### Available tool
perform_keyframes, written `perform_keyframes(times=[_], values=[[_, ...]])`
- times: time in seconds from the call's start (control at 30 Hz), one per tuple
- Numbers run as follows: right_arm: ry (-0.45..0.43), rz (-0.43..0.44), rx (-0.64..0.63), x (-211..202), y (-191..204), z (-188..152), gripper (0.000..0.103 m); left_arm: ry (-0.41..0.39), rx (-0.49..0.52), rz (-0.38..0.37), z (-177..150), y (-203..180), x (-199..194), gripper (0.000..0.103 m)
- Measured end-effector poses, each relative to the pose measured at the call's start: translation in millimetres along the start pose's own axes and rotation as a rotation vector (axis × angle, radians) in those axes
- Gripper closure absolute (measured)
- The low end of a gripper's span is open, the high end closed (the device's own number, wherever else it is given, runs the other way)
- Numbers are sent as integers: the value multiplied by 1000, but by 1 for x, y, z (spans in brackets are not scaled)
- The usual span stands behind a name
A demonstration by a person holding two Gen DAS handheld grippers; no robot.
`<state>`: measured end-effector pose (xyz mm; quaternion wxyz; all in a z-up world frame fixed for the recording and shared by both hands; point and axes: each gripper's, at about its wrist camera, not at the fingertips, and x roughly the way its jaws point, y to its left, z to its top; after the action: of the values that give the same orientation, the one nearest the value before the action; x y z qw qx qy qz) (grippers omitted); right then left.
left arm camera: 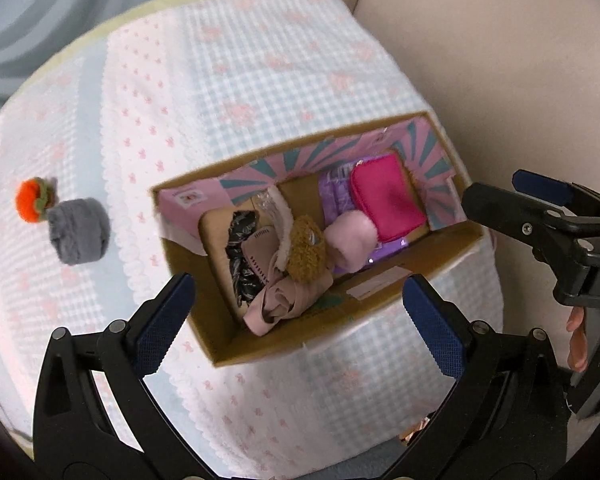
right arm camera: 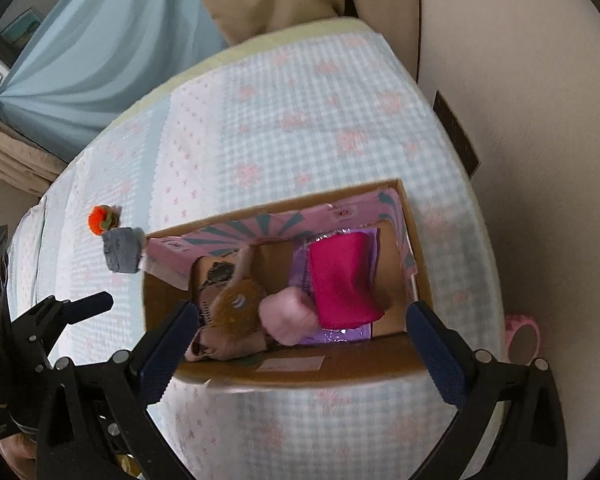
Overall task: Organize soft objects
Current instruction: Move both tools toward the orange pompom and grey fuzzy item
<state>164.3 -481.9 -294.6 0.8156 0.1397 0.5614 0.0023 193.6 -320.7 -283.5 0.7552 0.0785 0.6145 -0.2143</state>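
Note:
An open cardboard box (left arm camera: 380, 292) (right arm camera: 300, 374) sits on the checked cloth. It holds a magenta pouch (left arm camera: 386, 200) (right arm camera: 342, 282), a pink fluffy piece (left arm camera: 350, 246) (right arm camera: 286, 314), a brown plush (left arm camera: 306, 254) (right arm camera: 238, 308), pink fabric (left arm camera: 278, 302) and a black item (left arm camera: 240, 260). A grey fluffy roll (left arm camera: 78, 236) (right arm camera: 122, 252) and an orange pom toy (left arm camera: 32, 200) (right arm camera: 99, 219) lie on the cloth left of the box. My left gripper (left arm camera: 296, 320) is open and empty above the box's near side. My right gripper (right arm camera: 300, 344) is open and empty above the box.
The table's checked cloth (left arm camera: 260, 72) has rounded edges dropping off at right and front. A pink tape roll (right arm camera: 522, 336) sits past the right edge. Blue curtain (right arm camera: 100, 60) hangs at far left. The right gripper shows in the left wrist view (left arm camera: 540, 208).

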Motion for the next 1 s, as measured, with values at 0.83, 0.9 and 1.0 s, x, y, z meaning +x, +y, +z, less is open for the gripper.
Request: perform_keyframes(times=[0.83, 0.9, 1.0], values=[[-387, -123, -65, -180, 205, -62, 0, -506, -127, 117, -114, 174, -257, 0], [-403, -132, -83, -179, 225, -65, 0, -514, -136, 118, -122, 194, -262, 0], [-398, -127, -90, -170, 253, -68, 0, -509, -130, 132, -131, 221, -264, 0]])
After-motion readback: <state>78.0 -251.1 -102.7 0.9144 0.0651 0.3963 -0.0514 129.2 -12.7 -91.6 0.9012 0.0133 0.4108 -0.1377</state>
